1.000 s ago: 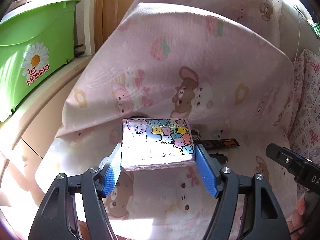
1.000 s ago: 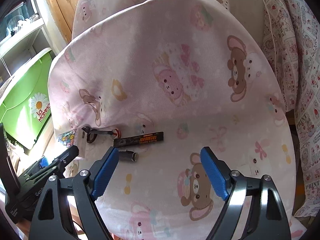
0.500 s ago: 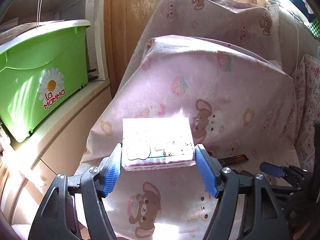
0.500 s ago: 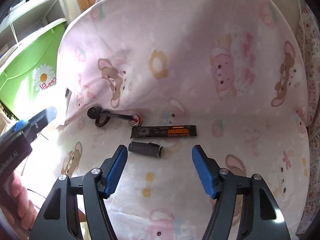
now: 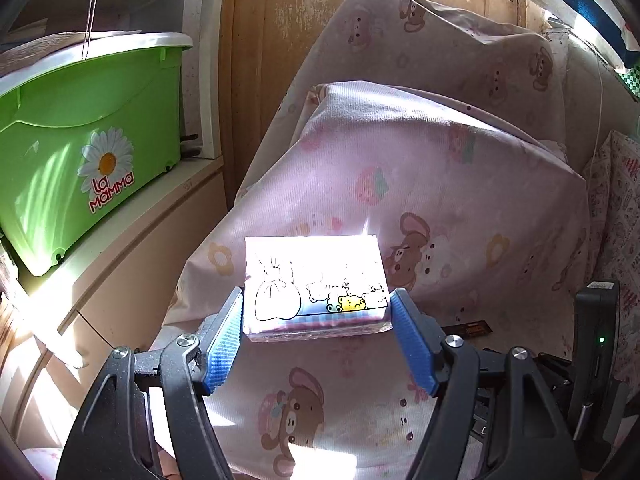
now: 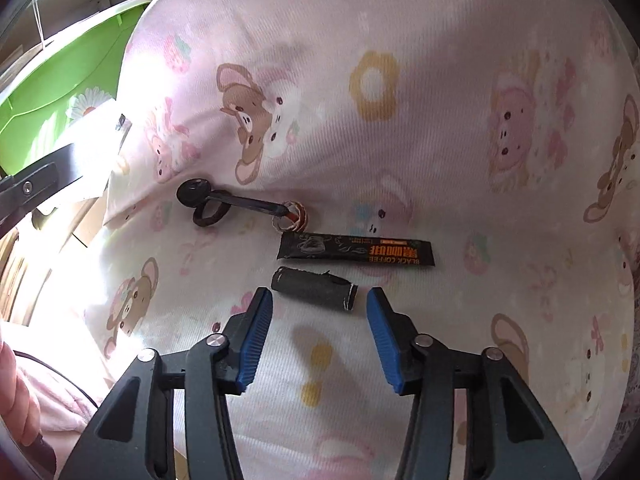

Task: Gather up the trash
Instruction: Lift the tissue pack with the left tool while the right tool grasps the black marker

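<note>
Left wrist view first: green La Mamma bin (image 5: 80, 140) sits on a shelf off to the left, lid on, well apart from everything else. Can't say if that's where the trash is meant to go. Moving right, the left hand-held gripper (image 5: 316, 312) is pinching a small cartoon-printed tissue pack (image 5: 316, 280) between its blue pads, held up in the air above the pink bear-print cushion (image 5: 440, 184). So that's one piece already collected, I'd say, just not dropped anywhere yet.

Right wrist view, same left-to-right sweep: a black spoon-like stick (image 6: 236, 200) lies on the cushion with a dark hair tie (image 6: 210, 216) under its round end and a little patterned ring (image 6: 291, 221) at its tip. Just right of that is a black coffee sachet (image 6: 356, 254), and right below it a dark crumpled wrapper tube (image 6: 314, 288). The right hand-held gripper (image 6: 320, 320) hangs just short of that tube, jaws have just been closing but are still spread with nothing between them, pads not touching it.

My guess is the tube gets picked next, then the sachet. The bits around the stick may or may not count as trash. Roughly a quarter done.
</note>
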The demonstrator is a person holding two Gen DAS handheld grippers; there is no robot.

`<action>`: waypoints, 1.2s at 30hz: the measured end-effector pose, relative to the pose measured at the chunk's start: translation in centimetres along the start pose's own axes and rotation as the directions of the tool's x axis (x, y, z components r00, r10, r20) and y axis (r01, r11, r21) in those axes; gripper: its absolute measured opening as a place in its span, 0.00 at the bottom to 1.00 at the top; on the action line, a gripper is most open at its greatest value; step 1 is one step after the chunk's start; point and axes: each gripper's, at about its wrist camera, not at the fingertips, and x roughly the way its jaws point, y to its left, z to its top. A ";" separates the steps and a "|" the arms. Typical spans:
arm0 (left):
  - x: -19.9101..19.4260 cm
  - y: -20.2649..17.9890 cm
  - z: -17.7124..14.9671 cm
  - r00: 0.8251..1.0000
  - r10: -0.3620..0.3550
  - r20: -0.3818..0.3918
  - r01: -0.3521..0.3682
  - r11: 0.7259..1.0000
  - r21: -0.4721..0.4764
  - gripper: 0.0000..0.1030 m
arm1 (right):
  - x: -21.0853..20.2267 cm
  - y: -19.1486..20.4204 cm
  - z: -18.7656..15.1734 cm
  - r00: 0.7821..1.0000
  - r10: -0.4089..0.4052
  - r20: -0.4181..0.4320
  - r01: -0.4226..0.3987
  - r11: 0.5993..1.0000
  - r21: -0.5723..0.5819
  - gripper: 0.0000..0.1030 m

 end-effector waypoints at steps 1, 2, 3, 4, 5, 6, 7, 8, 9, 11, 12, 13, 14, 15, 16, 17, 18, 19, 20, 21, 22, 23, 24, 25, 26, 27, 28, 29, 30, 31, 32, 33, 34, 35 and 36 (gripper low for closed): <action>0.0 0.1 0.0 1.000 0.002 -0.002 -0.002 1.000 -0.004 0.68 | 0.1 -0.1 -0.1 1.000 0.017 -0.008 -0.017 1.000 0.008 0.45; 0.1 0.4 0.0 1.000 0.005 -0.007 -0.005 1.000 -0.011 0.68 | 0.1 0.0 -0.2 0.999 0.035 -0.015 -0.035 0.999 0.009 0.42; 0.1 0.5 0.0 1.000 0.004 -0.012 -0.004 1.000 -0.016 0.68 | 0.1 0.2 -0.3 0.998 0.056 -0.019 -0.056 0.998 0.004 0.39; 0.2 0.7 0.0 1.000 0.002 -0.016 -0.002 1.000 -0.023 0.68 | 0.1 0.5 -0.5 0.996 0.082 -0.025 -0.083 0.997 -0.009 0.38; 0.2 1.0 0.0 1.000 0.002 -0.018 -0.003 1.000 -0.030 0.68 | 0.0 0.8 -0.7 0.993 0.110 -0.033 -0.111 0.993 -0.026 0.36; 0.1 1.1 0.0 1.000 0.005 -0.016 -0.006 0.999 -0.032 0.68 | 0.0 1.3 -0.9 0.990 0.134 -0.039 -0.136 0.990 -0.041 0.33; 0.0 1.2 0.0 1.000 0.010 -0.013 -0.010 0.999 -0.032 0.68 | -0.2 1.7 -1.1 0.987 0.156 -0.042 -0.158 0.986 -0.056 0.32; -0.1 1.3 0.0 1.000 0.013 -0.009 -0.013 0.999 -0.031 0.68 | -0.3 2.0 -1.4 0.983 0.180 -0.049 -0.183 0.981 -0.069 0.30; -0.2 1.5 0.1 1.000 0.015 -0.007 -0.015 0.999 -0.030 0.68 | -0.4 2.4 -1.6 0.979 0.196 -0.054 -0.200 0.976 -0.083 0.29; -0.3 1.7 0.1 1.000 0.014 -0.006 -0.014 0.999 -0.033 0.68 | -0.9 3.0 -2.0 0.983 0.179 -0.040 -0.182 0.976 -0.115 0.28; -0.4 1.8 0.1 1.000 0.014 -0.007 -0.014 0.999 -0.034 0.68 | -1.1 3.3 -2.1 0.987 0.161 -0.025 -0.163 0.978 -0.130 0.28; -0.4 1.9 0.1 1.000 0.014 -0.007 -0.014 0.999 -0.034 0.68 | -1.2 3.5 -2.2 0.989 0.147 -0.011 -0.147 0.979 -0.145 0.28; -0.5 2.0 0.1 1.000 0.014 -0.006 -0.015 0.999 -0.033 0.68 | -1.4 3.8 -2.3 0.992 0.130 0.007 -0.127 0.979 -0.161 0.28; -0.6 2.0 0.1 1.000 0.015 -0.005 -0.015 0.999 -0.031 0.68 | -1.4 4.2 -2.2 0.994 0.106 0.031 -0.099 0.979 -0.178 0.28; -0.6 2.1 0.1 1.000 0.016 -0.005 -0.016 0.999 -0.029 0.68 | -1.6 4.3 -2.1 0.995 0.082 0.056 -0.070 0.979 -0.191 0.28; -0.6 2.1 0.1 1.000 0.016 -0.004 -0.016 1.000 -0.025 0.68 | -1.5 4.4 -2.0 0.996 0.060 0.071 -0.045 0.979 -0.201 0.28; -0.6 2.1 0.1 1.000 0.016 -0.005 -0.016 1.000 -0.022 0.68 | -1.6 4.3 -1.6 0.996 0.046 0.076 -0.029 0.978 -0.205 0.28; -0.6 2.0 0.1 1.000 0.015 -0.005 -0.015 1.000 -0.020 0.68 | -1.4 4.0 -1.3 0.997 0.037 0.075 -0.021 0.980 -0.200 0.28; -0.6 2.0 0.1 1.000 0.014 -0.007 -0.014 1.000 -0.017 0.68 | -1.1 3.7 -1.0 0.997 0.028 0.074 -0.014 0.983 -0.184 0.28; -0.6 1.9 0.0 1.000 0.010 -0.011 -0.011 1.000 -0.014 0.68 | -0.8 3.3 -0.8 0.997 0.022 0.072 -0.010 0.987 -0.163 0.28; -0.6 1.9 0.0 1.000 0.005 -0.016 -0.005 1.000 -0.012 0.68 | -0.4 3.0 -0.5 0.998 0.025 0.064 -0.016 0.989 -0.146 0.28; -0.5 1.9 0.0 1.000 -0.011 -0.024 0.010 1.000 -0.015 0.68 | -0.1 2.7 -0.2 0.998 0.035 0.050 -0.027 0.990 -0.137 0.28; -0.5 2.1 0.0 0.999 -0.033 -0.036 0.032 0.999 -0.027 0.68 | 0.1 2.6 -0.1 0.998 0.039 0.042 -0.033 0.990 -0.136 0.28; -0.5 2.2 0.0 0.998 -0.046 -0.043 0.044 0.998 -0.037 0.68 | 0.3 2.8 -0.1 0.998 0.040 0.039 -0.034 0.989 -0.146 0.28; -0.5 2.3 0.0 0.998 -0.052 -0.047 0.049 0.998 -0.044 0.68 | 0.4 3.2 -0.1 0.999 0.037 0.037 -0.031 0.986 -0.164 0.28; -0.5 2.3 -0.1 0.998 -0.046 -0.046 0.044 0.998 -0.041 0.68 | 0.6 3.7 -0.2 0.999 0.025 0.037 -0.017 0.983 -0.184 0.28; -0.6 2.4 -0.1 0.998 -0.037 -0.044 0.035 0.999 -0.036 0.68 | 0.8 4.1 -0.4 0.999 -0.003 0.036 0.010 0.979 -0.204 0.28; -0.6 2.4 -0.1 0.999 -0.027 -0.042 0.026 0.999 -0.031 0.68 | 1.1 4.5 -0.6 0.999 -0.037 0.034 0.044 0.974 -0.223 0.28; -0.6 2.5 -0.1 0.999 -0.022 -0.040 0.021 0.999 -0.031 0.68 | 1.2 4.8 -1.0 0.997 -0.062 0.038 0.069 0.969 -0.237 0.27; -0.6 2.6 -0.1 0.999 -0.022 -0.040 0.021 0.999 -0.035 0.68 | 1.3 5.0 -1.2 0.996 -0.081 0.041 0.088 0.965 -0.247 0.25; -0.6 2.8 -0.1 0.999 -0.031 -0.045 0.030 0.999 -0.044 0.68 | 1.4 5.1 -1.3 0.994 -0.095 0.045 0.103 0.962 -0.252 0.19; -0.6 2.9 -0.1 0.998 -0.043 -0.051 0.040 0.998 -0.053 0.68 | 1.5 5.1 -1.3 0.993 -0.105 0.050 0.114 0.961 -0.251 0.14; -0.4 3.2 -0.1 0.996 -0.062 -0.064 0.057 0.996 -0.072 0.68 | 1.6 5.0 -1.3 0.994 -0.100 0.053 0.109 0.964 -0.241 0.14; -0.3 3.6 -0.1 0.994 -0.081 -0.077 0.074 0.993 -0.094 0.68 | 1.5 4.7 -1.2 0.995 -0.081 0.050 0.090 0.971 -0.221 0.11; -0.1 3.9 -0.1 0.992 -0.095 -0.087 0.084 0.990 -0.115 0.68 | 1.3 4.4 -1.0 0.997 -0.059 0.047 0.067 0.978 -0.197 0.09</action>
